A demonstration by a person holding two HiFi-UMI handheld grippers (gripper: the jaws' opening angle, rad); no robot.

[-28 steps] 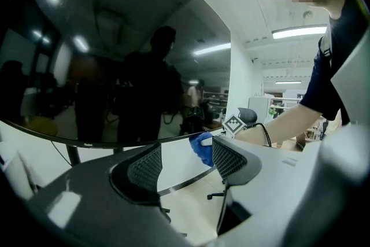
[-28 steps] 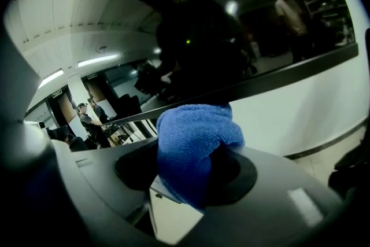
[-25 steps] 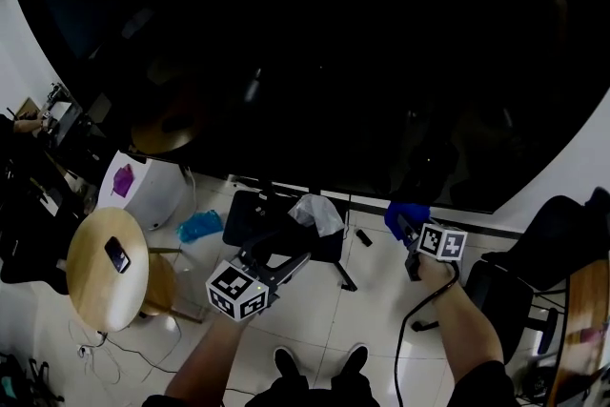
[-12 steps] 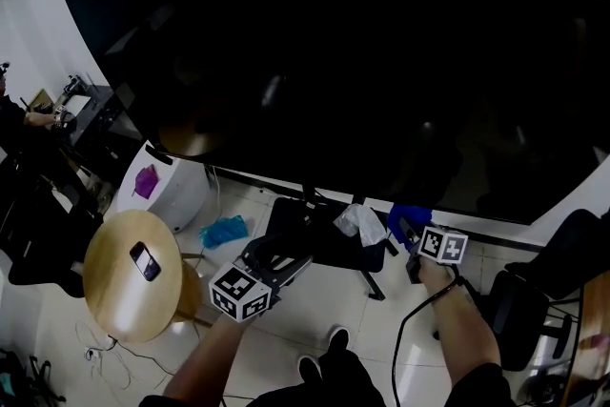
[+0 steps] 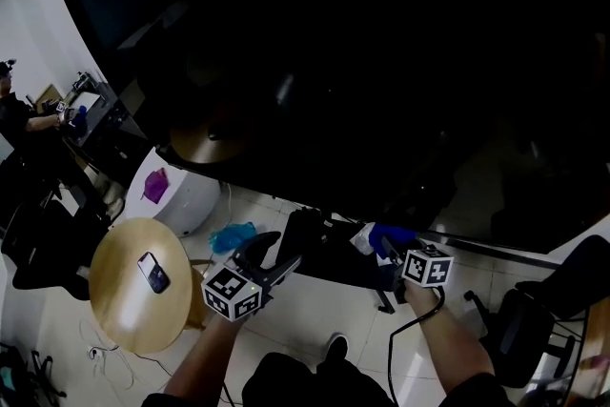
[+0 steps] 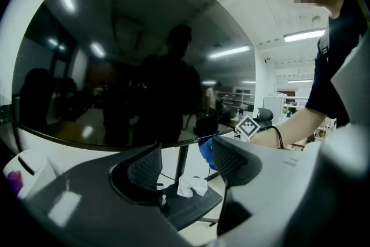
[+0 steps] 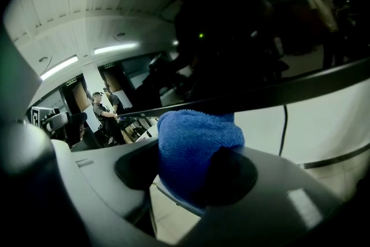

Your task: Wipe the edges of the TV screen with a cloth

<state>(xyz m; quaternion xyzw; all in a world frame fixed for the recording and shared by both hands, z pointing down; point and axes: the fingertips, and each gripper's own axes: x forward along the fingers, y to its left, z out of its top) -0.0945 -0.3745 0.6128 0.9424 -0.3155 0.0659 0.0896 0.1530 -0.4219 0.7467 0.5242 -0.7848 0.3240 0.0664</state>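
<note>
Under TV edge (image 7: 300, 87), my right gripper (image 7: 191, 168) pinches blue cloth (image 7: 196, 136); left gripper (image 6: 186, 160) spread, empty. Seemingly no contact: press flat along it.

Beneath you the pale tiled floor (image 5: 305, 310) bears a round wooden table (image 5: 119, 315) at your left; a dark phone (image 5: 152, 272) lies flat toward its right edge; a crumpled teal thing (image 5: 232, 235) sits on the floor just beyond; crumpled white paper (image 6: 192, 185) rests on the black stand base (image 6: 185, 214).
</note>
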